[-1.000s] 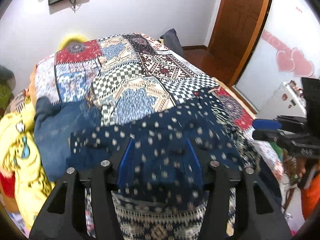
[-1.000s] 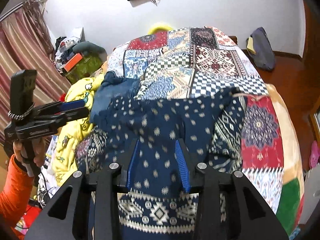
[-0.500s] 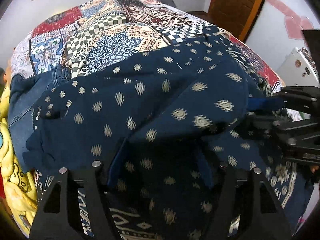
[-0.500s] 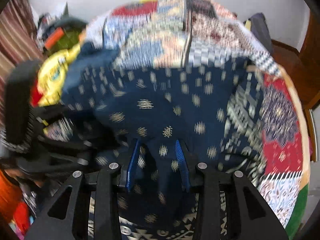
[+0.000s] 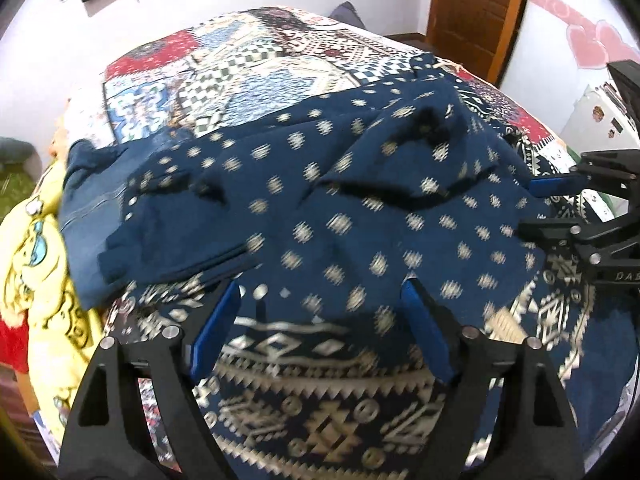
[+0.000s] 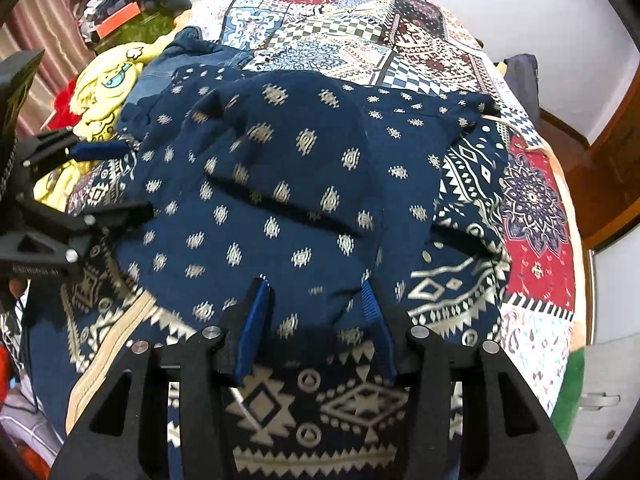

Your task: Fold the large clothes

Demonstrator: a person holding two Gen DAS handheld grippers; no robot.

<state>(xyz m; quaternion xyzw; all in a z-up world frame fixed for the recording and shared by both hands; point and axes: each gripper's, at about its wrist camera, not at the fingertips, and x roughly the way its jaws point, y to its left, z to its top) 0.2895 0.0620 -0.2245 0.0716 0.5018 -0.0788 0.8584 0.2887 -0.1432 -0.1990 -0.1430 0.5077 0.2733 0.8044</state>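
A large navy garment (image 5: 360, 208) with cream motifs and a geometric border (image 5: 320, 380) lies spread on the bed, its upper layer folded over the border. My left gripper (image 5: 320, 304) is low over the near edge of that fold, pointing steeply down. Its jaws are opening wide, and the fold edge lies loose between the blue pads (image 5: 218, 320). My right gripper (image 6: 316, 300) is also opening, and a bulge of the garment (image 6: 280, 184) sits slack between its pads. Each gripper shows in the other's view: the right gripper (image 5: 540, 206) and the left gripper (image 6: 116, 182).
A patchwork bedspread (image 5: 280, 52) covers the bed. Blue jeans (image 5: 84, 200) and a yellow printed cloth (image 5: 32, 248) lie at the left edge. A wooden door (image 5: 476, 12) stands at the back right. A clutter pile (image 6: 120, 12) sits by the curtain, and a dark bag (image 6: 520, 72) lies beyond the bed.
Both grippers have come down toward the bed, laying the navy fold forward over the patterned border. Both pairs of jaws stand wider than before, the left much wider.
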